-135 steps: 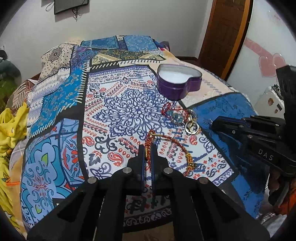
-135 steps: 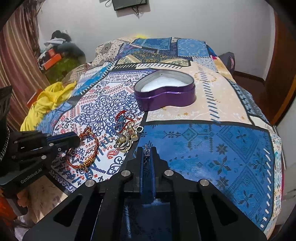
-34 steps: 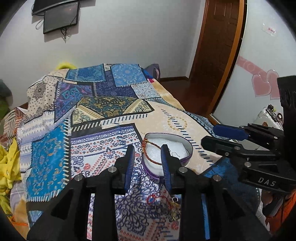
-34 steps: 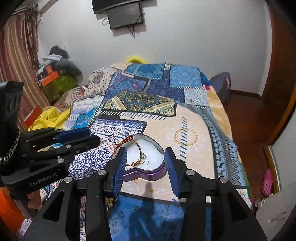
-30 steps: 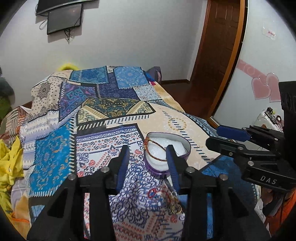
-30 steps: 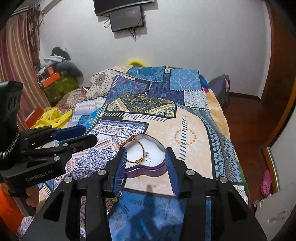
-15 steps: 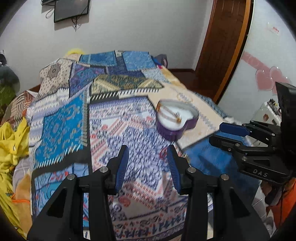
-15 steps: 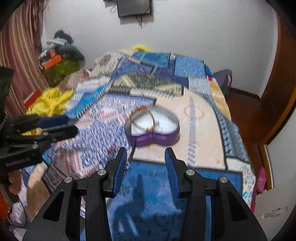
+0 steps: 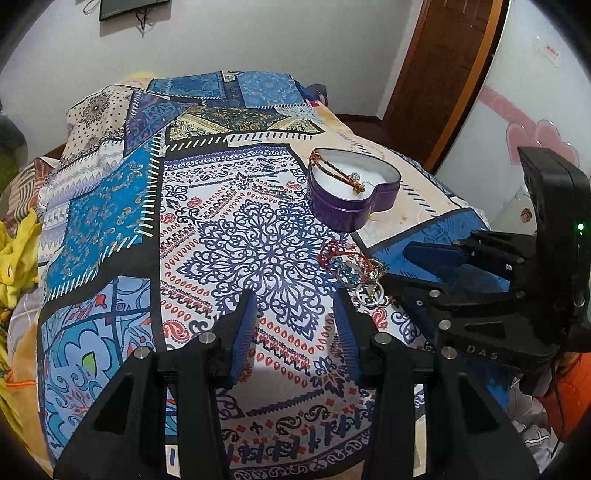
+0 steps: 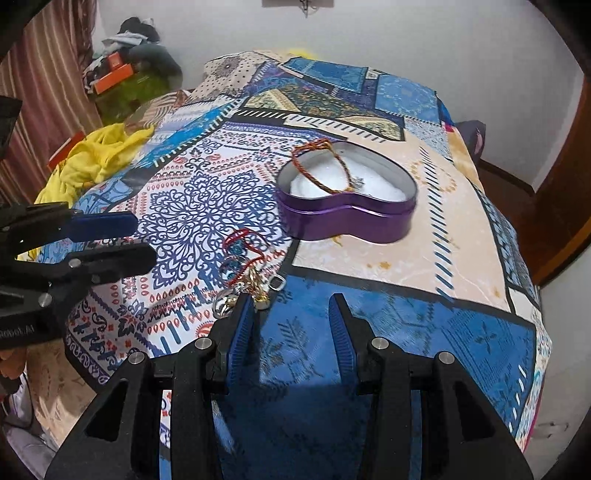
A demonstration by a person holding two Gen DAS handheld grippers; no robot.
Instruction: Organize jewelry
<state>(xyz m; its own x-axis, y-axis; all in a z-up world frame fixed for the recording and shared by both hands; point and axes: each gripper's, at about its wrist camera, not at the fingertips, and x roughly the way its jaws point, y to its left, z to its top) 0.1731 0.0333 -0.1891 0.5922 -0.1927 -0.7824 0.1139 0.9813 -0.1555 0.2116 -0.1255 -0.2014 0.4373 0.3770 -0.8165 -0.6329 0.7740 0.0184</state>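
Left gripper (image 9: pixel 293 314) and right gripper (image 10: pixel 291 314): jaws parted, empty, above patterned bedspread (image 9: pixel 229 236). Purple heart tin (image 10: pixel 347 218) farther off, red-gold bracelet (image 10: pixel 321 166) draped over its left rim. Loose jewelry pile (image 10: pixel 247 266) nearer, between tin and grippers.

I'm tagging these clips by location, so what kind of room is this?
Most likely a bedroom in a home. The work surface is a bed covered with a patchwork bedspread, a wall-mounted screen hangs above its far end, and a pile of clothes lies beside it, with a wooden door nearby.
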